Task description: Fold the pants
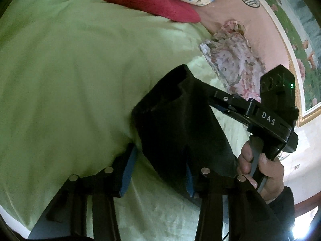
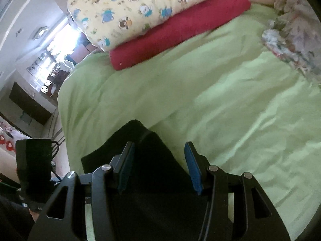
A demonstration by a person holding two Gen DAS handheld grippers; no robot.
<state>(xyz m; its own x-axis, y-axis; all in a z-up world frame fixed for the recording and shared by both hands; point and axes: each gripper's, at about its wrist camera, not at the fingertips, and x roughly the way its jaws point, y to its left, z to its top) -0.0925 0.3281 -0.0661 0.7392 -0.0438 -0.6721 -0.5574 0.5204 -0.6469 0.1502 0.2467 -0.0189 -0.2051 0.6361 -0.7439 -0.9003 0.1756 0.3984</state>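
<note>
On the bed (image 2: pixel 230 104), green sheet, I've got the black pants (image 1: pixel 180 124) bunched near the front edge. Left gripper (image 1: pixel 158 170): fingers spread wide, blue pads (image 1: pixel 128 170) visible, pants fabric lying between them and draped against the inner pad of the far finger, nothing clamped. From the left wrist view I also see my right hand (image 1: pixel 258 170) on the other tool's handle, with the right gripper (image 1: pixel 218 100) reaching into the raised fold of the pants; its tips are hidden in the cloth there. Right wrist view settles it: right gripper (image 2: pixel 160 166) is released, both blue pads apart, dark fabric lying between and under the fingers, not pinched.

Far side of the bed: red folded blanket (image 2: pixel 180 40) with a yellow cartoon-print quilt (image 2: pixel 140 8) stacked on it. Floral cloth (image 1: pixel 234 62) lies near the pink headboard (image 1: pixel 250 20), well apart from the pants.
</note>
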